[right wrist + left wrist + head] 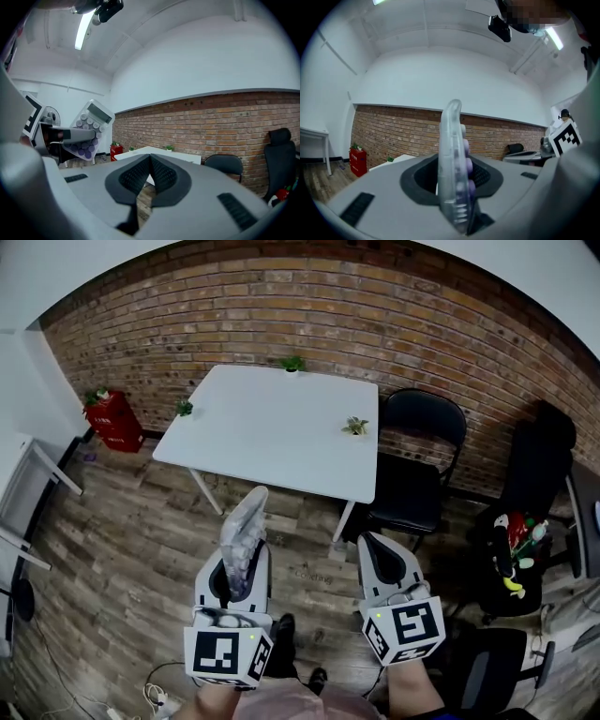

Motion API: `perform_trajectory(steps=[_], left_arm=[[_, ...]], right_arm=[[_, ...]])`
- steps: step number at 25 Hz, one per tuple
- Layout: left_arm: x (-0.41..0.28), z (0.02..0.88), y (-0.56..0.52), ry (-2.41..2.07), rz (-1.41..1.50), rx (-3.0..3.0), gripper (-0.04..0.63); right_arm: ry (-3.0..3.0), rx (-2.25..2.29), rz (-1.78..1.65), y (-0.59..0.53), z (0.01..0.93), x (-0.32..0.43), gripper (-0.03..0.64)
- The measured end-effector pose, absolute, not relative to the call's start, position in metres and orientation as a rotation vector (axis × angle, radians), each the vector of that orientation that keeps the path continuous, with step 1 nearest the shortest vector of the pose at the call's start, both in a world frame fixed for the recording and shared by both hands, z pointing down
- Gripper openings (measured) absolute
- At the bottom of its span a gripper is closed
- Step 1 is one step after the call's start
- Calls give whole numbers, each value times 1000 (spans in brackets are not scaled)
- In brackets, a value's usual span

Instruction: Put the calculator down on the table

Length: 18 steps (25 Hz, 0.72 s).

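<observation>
My left gripper [234,568] is shut on a clear calculator [244,526] with purple keys, gripping its lower end so it stands on edge and sticks forward. In the left gripper view the calculator [453,168] rises edge-on between the dark pads. The right gripper view shows it from the side, calculator [88,133] face and display visible at the left. My right gripper [384,563] is shut with nothing in it, its pads [150,176] touching. The white table [272,427] stands ahead, beyond both grippers, over wooden floor.
Three small potted plants [355,427] sit on the table near its edges. A black chair [412,474] stands at the table's right side. A red box [114,420] is by the brick wall at the left. A dark seat with toys [514,554] is at the right.
</observation>
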<state>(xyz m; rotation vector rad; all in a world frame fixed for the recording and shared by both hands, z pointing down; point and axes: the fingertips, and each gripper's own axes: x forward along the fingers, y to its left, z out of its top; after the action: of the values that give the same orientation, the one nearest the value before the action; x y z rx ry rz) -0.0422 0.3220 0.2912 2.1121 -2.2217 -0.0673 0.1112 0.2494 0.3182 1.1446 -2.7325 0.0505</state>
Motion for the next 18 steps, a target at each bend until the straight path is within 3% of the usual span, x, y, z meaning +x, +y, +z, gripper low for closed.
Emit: perform_trajectory(steps=[9,18], left_arm=[[-120,287,230,-2164,-39,2170,137],[-142,296,167,-2070,-13,2211,137]], right_arm=[[-2706,1212,41,165,309,36,2],[-2669,1317,42,110,301,24,2]])
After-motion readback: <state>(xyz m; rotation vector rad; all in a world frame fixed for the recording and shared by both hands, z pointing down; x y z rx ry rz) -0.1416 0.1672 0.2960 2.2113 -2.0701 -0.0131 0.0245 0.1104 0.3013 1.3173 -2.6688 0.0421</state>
